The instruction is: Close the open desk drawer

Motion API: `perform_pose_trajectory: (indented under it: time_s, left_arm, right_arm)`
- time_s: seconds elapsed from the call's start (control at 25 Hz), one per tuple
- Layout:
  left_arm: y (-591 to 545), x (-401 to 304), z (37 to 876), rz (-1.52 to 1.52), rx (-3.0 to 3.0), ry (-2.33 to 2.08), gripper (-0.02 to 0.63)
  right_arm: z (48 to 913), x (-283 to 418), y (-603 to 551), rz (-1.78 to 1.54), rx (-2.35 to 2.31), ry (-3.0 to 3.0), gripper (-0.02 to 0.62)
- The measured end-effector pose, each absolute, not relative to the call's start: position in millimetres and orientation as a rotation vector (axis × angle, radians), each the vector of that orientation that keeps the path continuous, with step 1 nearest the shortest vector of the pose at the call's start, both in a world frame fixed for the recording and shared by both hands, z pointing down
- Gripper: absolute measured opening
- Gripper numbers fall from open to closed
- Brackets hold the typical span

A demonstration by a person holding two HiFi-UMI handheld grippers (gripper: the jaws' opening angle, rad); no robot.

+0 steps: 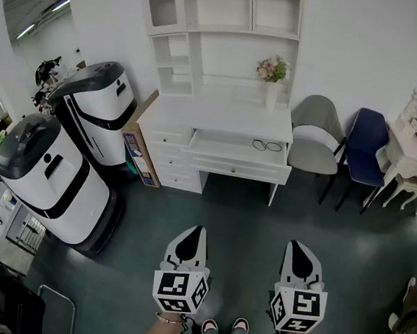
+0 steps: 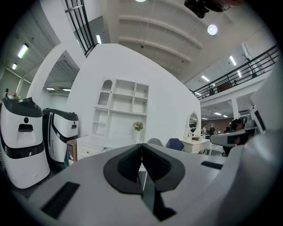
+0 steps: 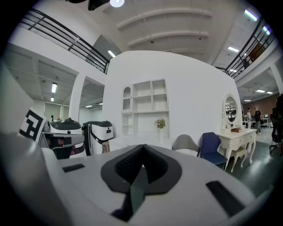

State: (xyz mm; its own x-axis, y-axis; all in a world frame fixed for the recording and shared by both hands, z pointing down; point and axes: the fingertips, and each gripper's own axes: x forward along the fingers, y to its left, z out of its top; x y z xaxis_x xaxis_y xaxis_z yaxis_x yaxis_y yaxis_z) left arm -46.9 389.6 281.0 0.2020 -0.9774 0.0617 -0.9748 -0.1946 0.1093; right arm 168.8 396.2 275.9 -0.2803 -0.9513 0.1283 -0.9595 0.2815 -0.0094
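Two claws, left gripper [image 1: 195,231] and right gripper [image 1: 293,246], jaws pressed together, empty (desk [image 1: 214,116] well apart); one drawer [image 1: 232,168] open.

**A:** Where is the drawer?

**B:** The drawer [image 1: 238,167] is the wide white one just beneath the white surface [image 1: 217,116]. It spans the knee gap to the right of the stacked small drawers [image 1: 171,158].

**A:** Is it open or shut?

**B:** It is open. It is pulled well out and sits level, with its front panel standing clear of the surface's edge, so the pale inside shows from above.

**A:** Is there anything on its front?

**B:** There is a small knob near the middle, but it is too small to make out further.
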Motion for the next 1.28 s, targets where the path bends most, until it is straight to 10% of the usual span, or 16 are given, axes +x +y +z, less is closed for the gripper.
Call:
perform_pose_trajectory:
  time_s: [1.28]
  left_arm:
    - [338, -101, 300, 0.026, 2.333, -1.854, 0.018]
  right_arm:
    - [306, 141, 345, 0.231, 1.885, -2.346, 0.006]
